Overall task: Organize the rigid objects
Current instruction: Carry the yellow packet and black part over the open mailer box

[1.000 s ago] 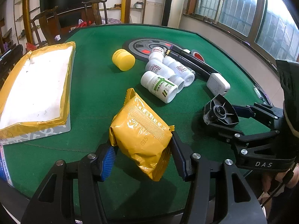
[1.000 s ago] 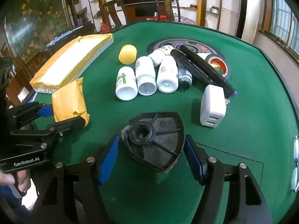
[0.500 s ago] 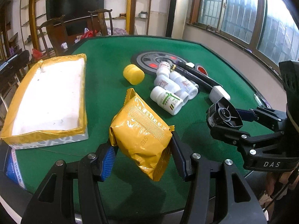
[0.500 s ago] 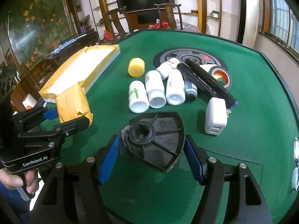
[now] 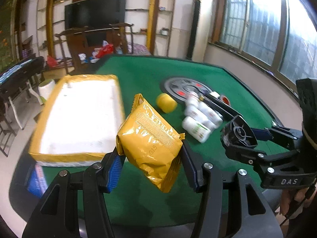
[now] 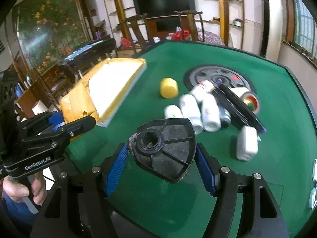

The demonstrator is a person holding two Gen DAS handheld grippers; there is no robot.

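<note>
My left gripper (image 5: 150, 158) is shut on a yellow foil snack packet (image 5: 148, 138), which it holds tilted above the near edge of the green table (image 5: 138, 73). To its right, my right gripper (image 6: 160, 154) is shut on a black fan-shaped plastic part (image 6: 164, 144) with a round hub, also held off the table. In the left wrist view the right gripper (image 5: 243, 138) and its black part (image 5: 239, 132) hang at the right. The right wrist view has the left gripper (image 6: 73, 119) with the packet (image 6: 77, 103) at its left.
A yellow-rimmed box with a white inside (image 5: 67, 155) lies at the table's left, over a blue booklet (image 5: 37, 178). Mid-table lie a yellow cap (image 6: 169, 88), several white bottles (image 6: 198, 109), a black tube (image 6: 239, 107), a tape roll (image 6: 250, 99), a white adapter (image 6: 246, 144) and a grey disc (image 5: 186, 87).
Both grippers have risen and drawn back from the table with their loads still held. The bottles and the box now look smaller and farther off, and more of the room shows.
</note>
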